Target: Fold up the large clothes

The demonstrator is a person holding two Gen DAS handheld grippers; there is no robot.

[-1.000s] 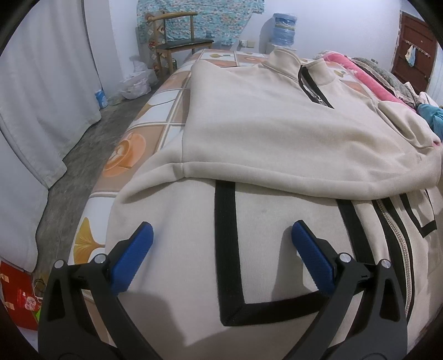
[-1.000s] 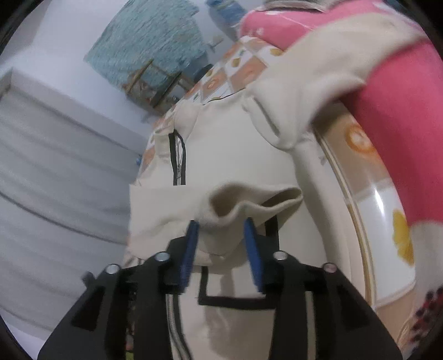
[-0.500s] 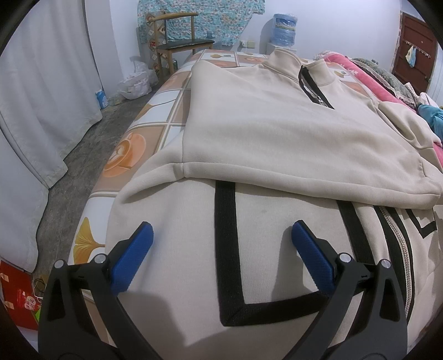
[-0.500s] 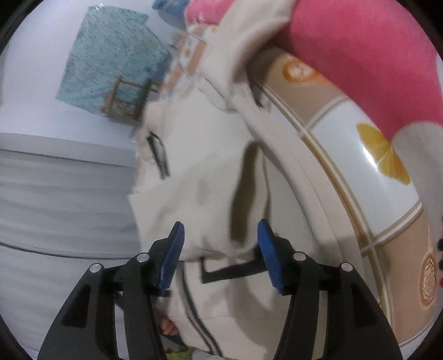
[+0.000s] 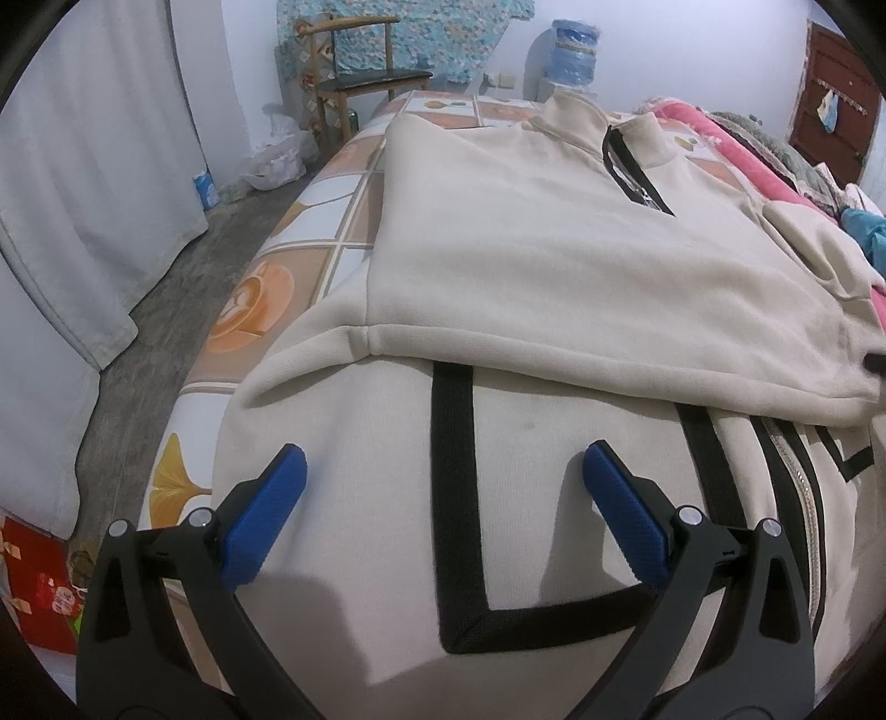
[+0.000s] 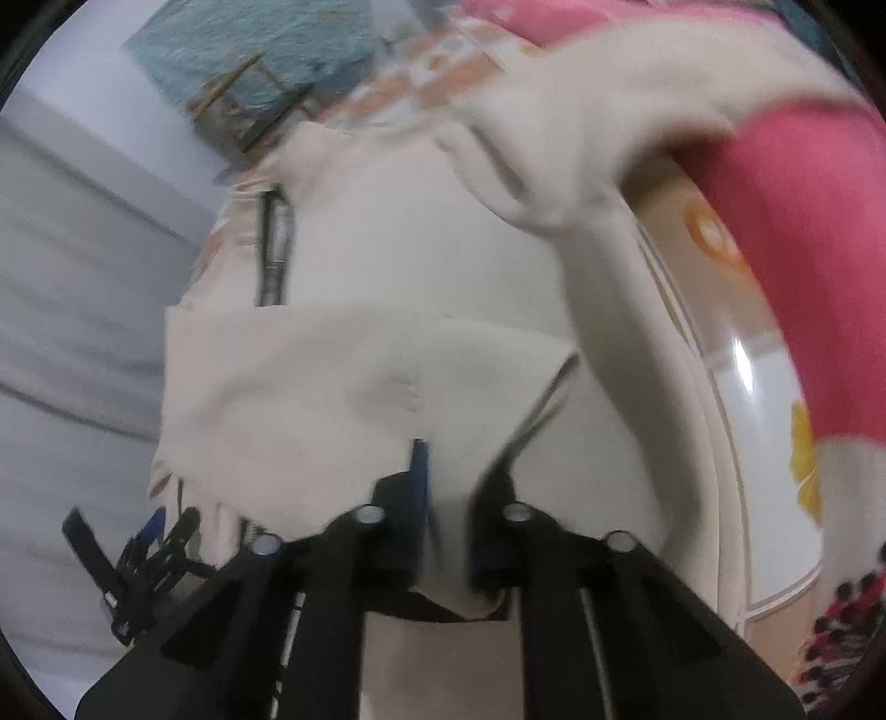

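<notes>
Jacket (image 5: 554,266) is lying on the bed (image 5: 332,221), half folded. Right tool (image 6: 443,498) is pinching its folded edge, jaws having just closed. Left tool (image 5: 443,487) is hovering wide open, empty. Next: probably carrying the fold across.

Premises: domestic bedroom. Evidence: bed (image 5: 332,221) with tile-patterned sheet, pink blanket (image 5: 736,149), wooden chair (image 5: 360,72) against the wall, white curtain (image 5: 83,166), water jug (image 5: 576,44), brown door (image 5: 830,127), grey floor (image 5: 183,310).

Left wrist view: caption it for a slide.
Open left gripper poised over a cream jacket folded on the patterned bed.
</notes>
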